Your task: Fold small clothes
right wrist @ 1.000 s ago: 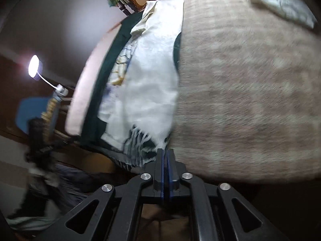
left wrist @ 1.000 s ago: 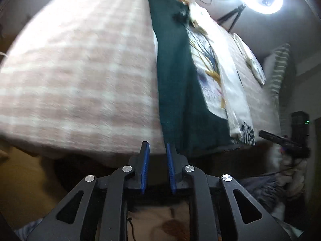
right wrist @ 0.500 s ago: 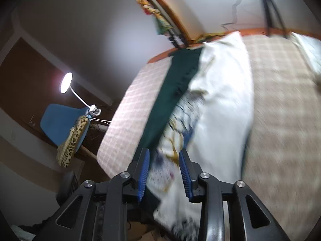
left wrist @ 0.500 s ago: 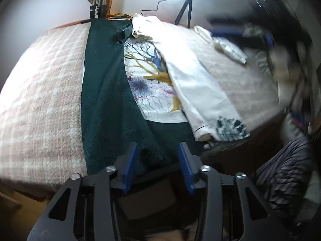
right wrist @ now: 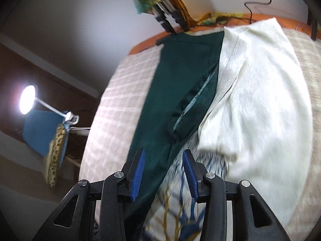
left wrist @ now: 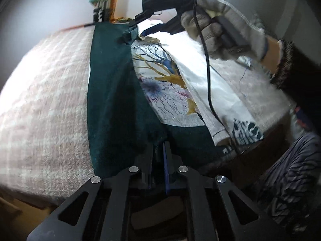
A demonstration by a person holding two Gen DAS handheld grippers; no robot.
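Clothes lie in a row along the bed [left wrist: 40, 104]: a dark green garment [left wrist: 112, 100] stretched lengthwise from the near edge to the far edge, a white piece printed with branches and flowers [left wrist: 160, 88] overlapping its right side, and a plain cream garment [right wrist: 256, 92] laid over that, its patterned cuff [left wrist: 246, 132] reaching the near edge. None of them looks folded into a compact shape yet, so by my reading the folding has only just begun, with every fold and any stacking left to do. At the near edge the left gripper [left wrist: 159, 150] has just closed; its blue pads sit almost together on the hem of the green garment, pinching the cloth. Toward the far edge the right gripper [right wrist: 163, 168], carried in a gloved hand [left wrist: 220, 30], has just been opening; its jaws stand partly apart above the seam where the green cloth meets the printed piece, with fabric seen between the pads but not pressed by them, so it holds nothing. A checked blanket covers the bed. Beyond the bed's left side stand a lit desk lamp [right wrist: 28, 98] and a blue chair [right wrist: 40, 132].
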